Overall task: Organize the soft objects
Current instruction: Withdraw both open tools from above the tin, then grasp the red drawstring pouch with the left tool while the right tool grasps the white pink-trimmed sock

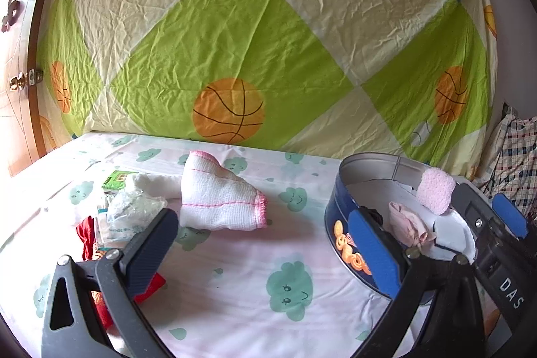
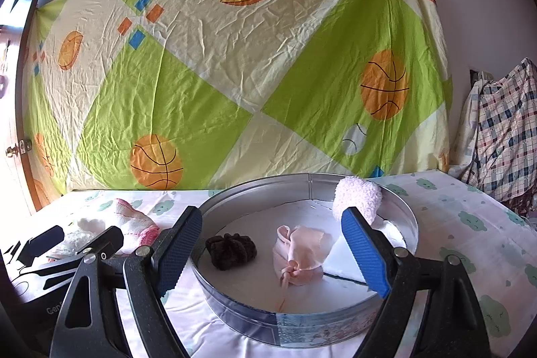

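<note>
Risk: my right gripper (image 2: pixel 272 252) hung spread and empty over the round tin (image 2: pixel 407 223); the fluffy pink roll (image 2: pixel 357 198) perched on its rim could be knocked off.
Left gripper (image 1: pixel 265 244): also spread, empty, facing the white cloth (image 1: pixel 220 195).
In tin: one dark scrunchie (image 2: pixel 231 249), one pink pouch (image 2: pixel 300 254).
On bed (image 1: pixel 235 291): one cloth, perhaps three packets, partly hidden.

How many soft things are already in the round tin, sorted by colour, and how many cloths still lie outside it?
Pink, in the round metal tin: 2, a fluffy pink rolled towel and a knotted pale pink cloth
Dark brown, in tin: 1, a fuzzy dark brown bundle
White with pink edging, outside: 1, a folded cloth
Total: 4
</note>
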{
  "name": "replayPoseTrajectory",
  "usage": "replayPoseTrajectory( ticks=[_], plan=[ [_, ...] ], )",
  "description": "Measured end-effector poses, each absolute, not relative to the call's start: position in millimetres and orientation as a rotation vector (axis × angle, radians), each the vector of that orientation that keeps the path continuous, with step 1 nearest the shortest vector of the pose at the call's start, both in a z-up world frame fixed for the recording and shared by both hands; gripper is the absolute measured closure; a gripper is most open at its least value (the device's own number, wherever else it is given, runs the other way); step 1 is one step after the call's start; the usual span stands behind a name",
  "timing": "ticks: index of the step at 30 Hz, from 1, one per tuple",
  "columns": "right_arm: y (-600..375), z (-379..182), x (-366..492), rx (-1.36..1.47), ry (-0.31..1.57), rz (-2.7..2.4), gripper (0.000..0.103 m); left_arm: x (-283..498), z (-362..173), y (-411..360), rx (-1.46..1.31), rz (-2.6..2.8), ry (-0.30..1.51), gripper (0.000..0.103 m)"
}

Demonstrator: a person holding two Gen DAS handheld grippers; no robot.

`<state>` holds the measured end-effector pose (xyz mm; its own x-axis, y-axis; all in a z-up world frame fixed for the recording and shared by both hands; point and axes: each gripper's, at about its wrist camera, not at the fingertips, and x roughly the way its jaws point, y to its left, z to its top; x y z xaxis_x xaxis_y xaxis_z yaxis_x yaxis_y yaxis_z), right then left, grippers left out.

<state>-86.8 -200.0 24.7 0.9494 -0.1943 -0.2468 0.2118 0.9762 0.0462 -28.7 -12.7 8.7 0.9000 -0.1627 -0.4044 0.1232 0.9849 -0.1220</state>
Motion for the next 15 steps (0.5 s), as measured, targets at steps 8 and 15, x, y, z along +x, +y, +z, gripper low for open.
replayPoseTrajectory(
  ticks=[8, 15],
  plan=[
    [-173.8, 22.2, -82.3, 0.064, 0.252, -0.158, 0.016, -19.7, 0.3, 27.3, -0.173, -0.072, 0.5, 0.0],
    [-149.4, 20.2, -78.6, 0.053, 0.261, -0.11, 0.016, -12.2, -12.9, 69.2, -0.258, 0.033, 0.581, 0.0]
  ],
)
